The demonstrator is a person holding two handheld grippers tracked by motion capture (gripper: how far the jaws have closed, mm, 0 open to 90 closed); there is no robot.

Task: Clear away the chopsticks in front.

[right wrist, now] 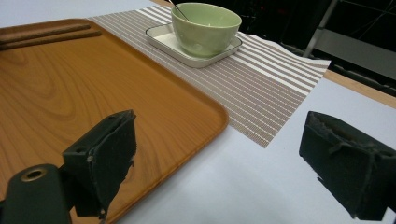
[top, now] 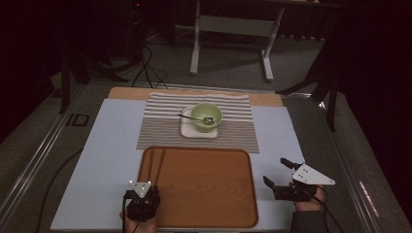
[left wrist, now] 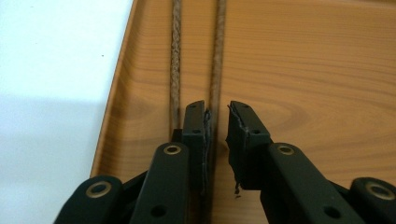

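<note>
A wooden tray lay at the table's six o'clock, chopsticks along its nine o'clock edge. The left gripper hovered over their near ends. The right gripper sat off the tray's three o'clock side, jaws spread. At twelve o'clock, a green bowl stood on a striped mat.

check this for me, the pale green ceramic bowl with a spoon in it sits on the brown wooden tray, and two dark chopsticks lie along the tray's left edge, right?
Not quite. The pale green ceramic bowl with the spoon sits on a white square plate on the striped placemat, beyond the brown wooden tray. The high view shows this. The two dark chopsticks do lie along the tray's left edge.
</note>
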